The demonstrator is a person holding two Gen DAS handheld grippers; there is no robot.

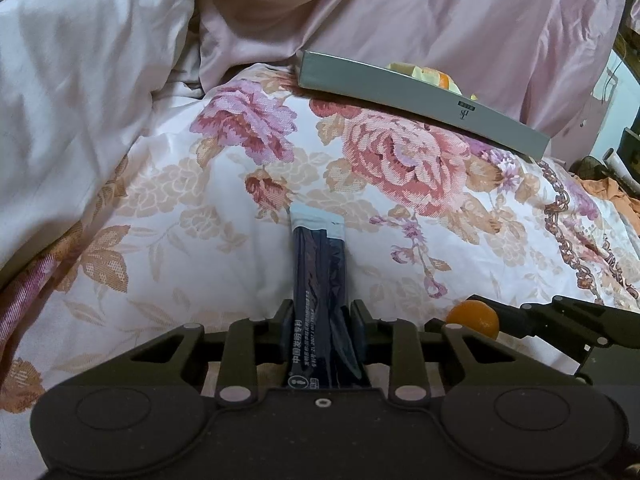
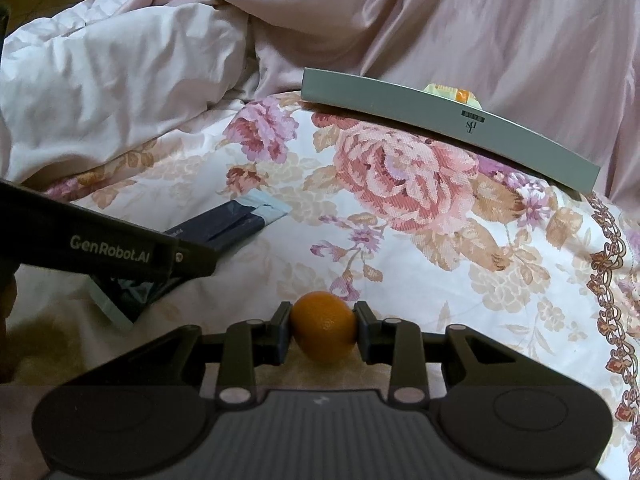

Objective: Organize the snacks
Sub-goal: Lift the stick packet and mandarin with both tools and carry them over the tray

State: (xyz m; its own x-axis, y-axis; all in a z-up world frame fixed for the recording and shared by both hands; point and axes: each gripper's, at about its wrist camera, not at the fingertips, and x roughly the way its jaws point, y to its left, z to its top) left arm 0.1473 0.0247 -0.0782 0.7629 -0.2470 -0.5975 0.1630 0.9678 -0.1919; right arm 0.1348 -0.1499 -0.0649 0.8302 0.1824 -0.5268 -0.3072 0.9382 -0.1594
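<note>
My left gripper (image 1: 322, 320) is shut on a long dark blue snack sachet (image 1: 318, 268) with a silver end, which points forward over the floral bedspread. The same sachet (image 2: 224, 224) shows in the right wrist view, under the left gripper's black body (image 2: 108, 248). My right gripper (image 2: 323, 322) is shut on a small orange fruit (image 2: 324, 330); that fruit (image 1: 474, 316) also appears at the lower right of the left wrist view. A flat grey box (image 1: 420, 100) lies farther back on the bed, with yellow and orange snacks (image 1: 428, 74) showing above its rim.
A floral bedspread (image 2: 400, 208) covers the bed. Crumpled pale pink and white bedding (image 1: 100, 80) piles up at the left and behind the grey box (image 2: 440, 124). Dark clutter (image 1: 624, 160) sits past the bed's right edge.
</note>
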